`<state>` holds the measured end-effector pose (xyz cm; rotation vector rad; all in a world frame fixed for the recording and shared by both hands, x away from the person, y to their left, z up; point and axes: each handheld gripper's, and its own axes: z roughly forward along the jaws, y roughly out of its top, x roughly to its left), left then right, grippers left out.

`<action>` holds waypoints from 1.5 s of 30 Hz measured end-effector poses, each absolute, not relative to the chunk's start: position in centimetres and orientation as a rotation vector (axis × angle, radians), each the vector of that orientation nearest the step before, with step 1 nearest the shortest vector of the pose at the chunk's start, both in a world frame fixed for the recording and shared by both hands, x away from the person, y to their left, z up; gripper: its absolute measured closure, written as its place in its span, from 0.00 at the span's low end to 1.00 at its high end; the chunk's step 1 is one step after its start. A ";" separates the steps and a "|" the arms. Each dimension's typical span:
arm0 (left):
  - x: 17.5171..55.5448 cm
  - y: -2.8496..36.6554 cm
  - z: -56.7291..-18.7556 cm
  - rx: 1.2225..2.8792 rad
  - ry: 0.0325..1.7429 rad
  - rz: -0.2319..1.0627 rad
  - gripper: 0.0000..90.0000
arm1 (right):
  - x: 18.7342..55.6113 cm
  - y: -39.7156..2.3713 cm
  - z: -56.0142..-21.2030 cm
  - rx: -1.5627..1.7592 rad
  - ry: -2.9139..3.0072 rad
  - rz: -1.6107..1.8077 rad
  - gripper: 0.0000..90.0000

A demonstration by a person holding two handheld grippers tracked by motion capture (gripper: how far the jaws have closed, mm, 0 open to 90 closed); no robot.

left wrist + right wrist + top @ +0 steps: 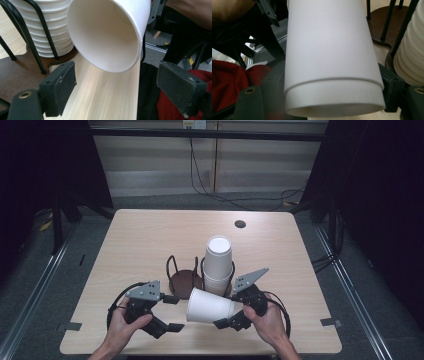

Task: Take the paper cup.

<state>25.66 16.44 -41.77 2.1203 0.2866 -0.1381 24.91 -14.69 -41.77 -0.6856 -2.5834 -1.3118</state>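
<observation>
Table [150, 235]: light wood, bearing all items. Cup stack [218, 265]: upright in black wire holder [184, 275], just beyond both tools. Single white cup [209, 306]: lying level, base end clamped between jaws of right gripper [231, 316], mouth facing left gripper [172, 312]. Left gripper: jaws parted, nothing between, cup mouth just ahead.

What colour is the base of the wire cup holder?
Dark brown; the base of the wire cup holder shows best in the high view.
</observation>
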 end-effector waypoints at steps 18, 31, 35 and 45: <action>24.9 15.8 -42.0 2.045 0.272 -0.152 0.18 | 24.6 -15.7 -41.1 -0.607 -2.506 -1.573 0.27; 24.5 16.1 -41.1 1.911 0.275 -0.084 0.18 | 24.4 -14.8 -41.4 -0.539 -2.519 -1.596 0.27; 24.6 16.3 -41.0 1.902 0.277 -0.071 0.17 | 24.5 -14.5 -41.7 -0.530 -2.511 -1.571 0.27; 24.8 15.7 -41.2 1.918 0.338 -0.011 0.06 | 24.4 -14.0 -41.9 -0.496 -2.512 -1.558 0.27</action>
